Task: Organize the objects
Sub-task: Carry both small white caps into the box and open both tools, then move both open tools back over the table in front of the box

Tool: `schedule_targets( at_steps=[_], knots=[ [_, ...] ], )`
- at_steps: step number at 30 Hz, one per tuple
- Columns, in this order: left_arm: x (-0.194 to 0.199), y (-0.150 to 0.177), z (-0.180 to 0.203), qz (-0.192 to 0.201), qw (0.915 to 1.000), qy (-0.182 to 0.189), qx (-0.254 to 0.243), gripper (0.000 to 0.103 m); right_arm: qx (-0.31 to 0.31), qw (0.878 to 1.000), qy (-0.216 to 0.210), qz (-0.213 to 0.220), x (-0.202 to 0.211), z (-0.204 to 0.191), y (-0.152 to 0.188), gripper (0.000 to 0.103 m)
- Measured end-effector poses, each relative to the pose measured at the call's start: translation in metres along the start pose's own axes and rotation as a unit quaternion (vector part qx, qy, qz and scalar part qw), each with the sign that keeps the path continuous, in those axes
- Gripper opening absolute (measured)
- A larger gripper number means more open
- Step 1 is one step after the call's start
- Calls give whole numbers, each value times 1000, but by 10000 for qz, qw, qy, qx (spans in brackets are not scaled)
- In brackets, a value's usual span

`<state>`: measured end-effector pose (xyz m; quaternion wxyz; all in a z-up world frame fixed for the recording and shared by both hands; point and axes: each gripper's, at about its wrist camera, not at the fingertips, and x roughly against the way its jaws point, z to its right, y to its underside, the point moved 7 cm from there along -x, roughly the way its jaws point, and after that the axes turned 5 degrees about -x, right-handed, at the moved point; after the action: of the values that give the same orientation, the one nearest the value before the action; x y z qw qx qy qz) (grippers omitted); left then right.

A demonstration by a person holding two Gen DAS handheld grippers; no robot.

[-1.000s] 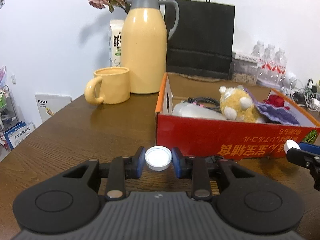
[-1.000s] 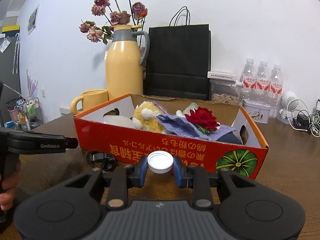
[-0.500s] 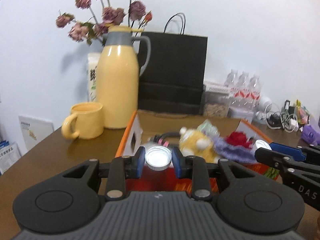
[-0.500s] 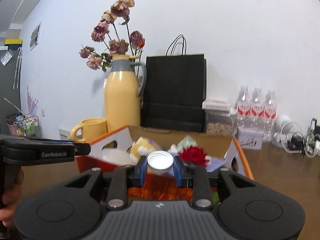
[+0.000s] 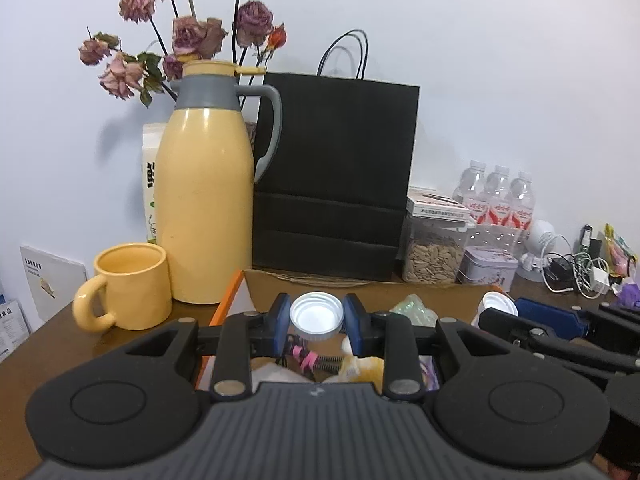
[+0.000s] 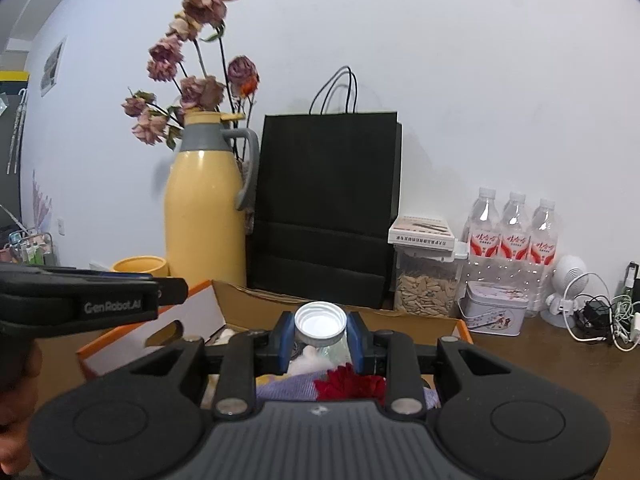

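I see the wooden table (image 5: 48, 356) with the orange cardboard box (image 5: 224, 312) in the middle of it, open and already well filled: a red flower (image 6: 352, 384) and a purple cloth (image 6: 280, 390) lie inside, with some pale soft things and a coiled cable I can only partly make out. So most of the sorting looks done to me. Behind the box stand a yellow jug (image 5: 204, 208), a yellow mug (image 5: 132, 284) and a black paper bag (image 5: 336, 176); I judge they are not part of my job. What is left is in my tools. My left gripper (image 5: 317, 318) is clamped on a white cap (image 5: 317, 316), held above the box's near left part. My right gripper (image 6: 320, 326) is clamped on a second white cap (image 6: 320, 322), above the box's right part. Neither cap is released yet; dropping both in should finish this step.
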<state>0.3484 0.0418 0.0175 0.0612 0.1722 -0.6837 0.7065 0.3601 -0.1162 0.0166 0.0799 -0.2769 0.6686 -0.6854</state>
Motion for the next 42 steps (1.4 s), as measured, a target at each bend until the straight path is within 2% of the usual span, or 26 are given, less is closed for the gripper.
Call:
schedule_targets(
  at_steps=[7,12,13,14,15,16,17,20,33,42],
  knots=[
    [-30,9,0,-217,9997,-54,-130,30,-194,9996,-11,-212,-29,10,11,27],
    [-28,12,-4,-182,9996,-116,-183,32,-297,9986,-43,-436,-32,16,19,28],
    [-27,12,-5,-160,9997,-98,-166,41,-295,9985,-37,-457,-31,16,20,39],
    [-25,11,-6,-128,9998,-75,-136,56,-295,9984,-34,-477,-30,17,21,55],
    [-24,11,-7,-79,9999,-84,-119,63,-300,9985,-13,-460,-27,17,22,65],
    [-22,9,-8,-23,9999,-116,-121,82,-296,9986,33,-428,-25,19,22,84],
    [-21,9,-9,31,9998,-146,-118,103,-275,9988,77,-388,-23,19,22,93],
    [-16,7,-9,163,9996,-205,-128,103,-303,9990,125,-307,-17,22,20,103],
    [-7,8,-5,214,9994,-185,-188,103,-300,9987,214,-354,-6,25,18,103],
    [23,14,-12,405,9989,-72,-207,103,-122,9994,239,-213,25,24,24,103]
  ],
)
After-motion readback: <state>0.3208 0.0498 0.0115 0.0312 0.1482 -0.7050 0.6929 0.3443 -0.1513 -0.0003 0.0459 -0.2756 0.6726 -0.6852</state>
